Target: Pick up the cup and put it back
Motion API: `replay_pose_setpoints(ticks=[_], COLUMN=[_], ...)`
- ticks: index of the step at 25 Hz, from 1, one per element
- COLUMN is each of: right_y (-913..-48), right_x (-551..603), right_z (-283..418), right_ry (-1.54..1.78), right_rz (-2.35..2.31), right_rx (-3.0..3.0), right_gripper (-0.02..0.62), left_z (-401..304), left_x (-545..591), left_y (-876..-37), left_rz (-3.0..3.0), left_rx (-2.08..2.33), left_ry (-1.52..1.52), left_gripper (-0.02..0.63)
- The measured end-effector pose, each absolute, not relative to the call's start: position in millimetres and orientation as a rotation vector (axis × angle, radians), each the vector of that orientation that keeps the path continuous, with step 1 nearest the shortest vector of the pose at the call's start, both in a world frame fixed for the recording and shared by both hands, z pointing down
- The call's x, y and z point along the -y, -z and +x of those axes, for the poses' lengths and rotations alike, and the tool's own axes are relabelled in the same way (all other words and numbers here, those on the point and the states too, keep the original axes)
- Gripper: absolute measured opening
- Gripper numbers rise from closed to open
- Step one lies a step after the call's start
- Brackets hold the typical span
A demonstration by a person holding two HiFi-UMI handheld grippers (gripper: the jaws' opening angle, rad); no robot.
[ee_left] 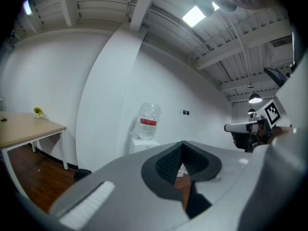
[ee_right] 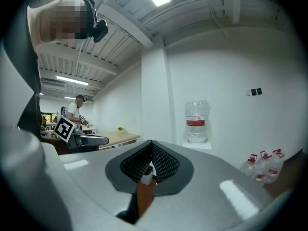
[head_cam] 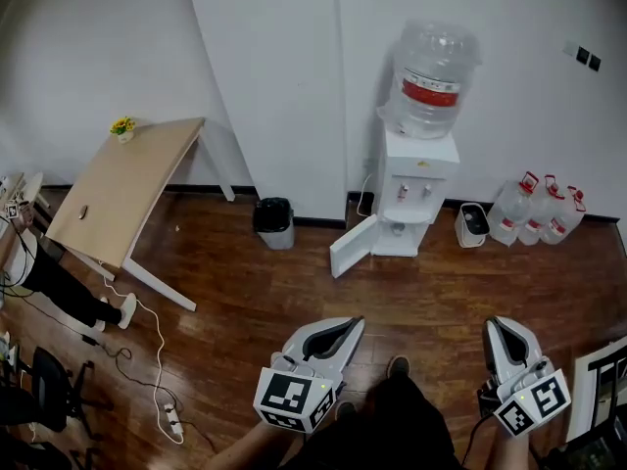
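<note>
A dark brown wooden plank floor (head_cam: 245, 302) fills the lower part of the head view and runs up to a plain white wall (head_cam: 274, 67) with a dark skirting strip. Against that wall stands a white water dispenser (head_cam: 416, 189) topped by a large clear bottle with a red label (head_cam: 431, 76); its lower white cabinet door (head_cam: 353, 246) hangs open toward the room. Just left of the dispenser sits a small black waste bin (head_cam: 274, 221). On its right are a small white bin with a dark liner (head_cam: 472, 225) and a cluster of clear water jugs with red caps (head_cam: 541, 211). At the left a light wooden table on white legs (head_cam: 122, 189) stands at an angle, with a tiny pot of yellow flowers (head_cam: 122, 127) at its far corner. A person's dark-trousered legs (head_cam: 69, 287) reach in beside the table, and a white cable with a power strip (head_cam: 171, 419) trails across the boards near a black chair (head_cam: 49, 380). The floor between the dispenser and the grippers lies open. The grey left gripper (head_cam: 351, 325) and the grey right gripper (head_cam: 498, 323) are held low and well apart, both pointing toward the dispenser. In the left gripper view the left gripper (ee_left: 183, 143) has its jaws brought together at the tips with nothing between them. The right gripper view shows the right gripper (ee_right: 151, 143) closed and empty in the same way. The cup cannot be made out in any view.
</note>
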State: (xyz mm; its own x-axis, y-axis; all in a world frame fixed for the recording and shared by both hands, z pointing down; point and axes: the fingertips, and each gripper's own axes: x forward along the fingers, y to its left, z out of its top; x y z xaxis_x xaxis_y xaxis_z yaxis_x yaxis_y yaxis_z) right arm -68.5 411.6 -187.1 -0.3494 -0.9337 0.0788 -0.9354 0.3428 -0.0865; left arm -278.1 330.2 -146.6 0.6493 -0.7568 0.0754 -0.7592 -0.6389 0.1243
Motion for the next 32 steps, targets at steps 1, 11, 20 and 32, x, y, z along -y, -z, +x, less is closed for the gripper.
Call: replay_pose_setpoints(ticks=[1, 11, 20, 32], right_y=[187.1, 179.8, 182.0, 172.6], right_x=[-403.6, -291.1, -192.8, -136.2], right_z=[-64.1, 10.9, 81.8, 97.9], right_ry=[-0.184, -0.186, -0.177, -0.146], right_rz=[1.788, 1.757, 1.638, 1.601], right_rx=[2.565, 2.621, 2.706, 2.699], right_gripper=[0.000, 0.000, 0.000, 0.001], left_z=[-274.9, -200.8, -118.0, -71.2], left_x=[-322.4, -216.7, -135.0, -85.4], left_y=[146.2, 143.5, 149.5, 147.6], left_rz=[2.718, 2.742, 2.763, 2.848], left_rx=[1.260, 1.295, 1.335, 1.155], left_ry=[-0.029, -0.072, -0.108, -0.146], left_gripper=[0.002, 0.002, 0.002, 0.002])
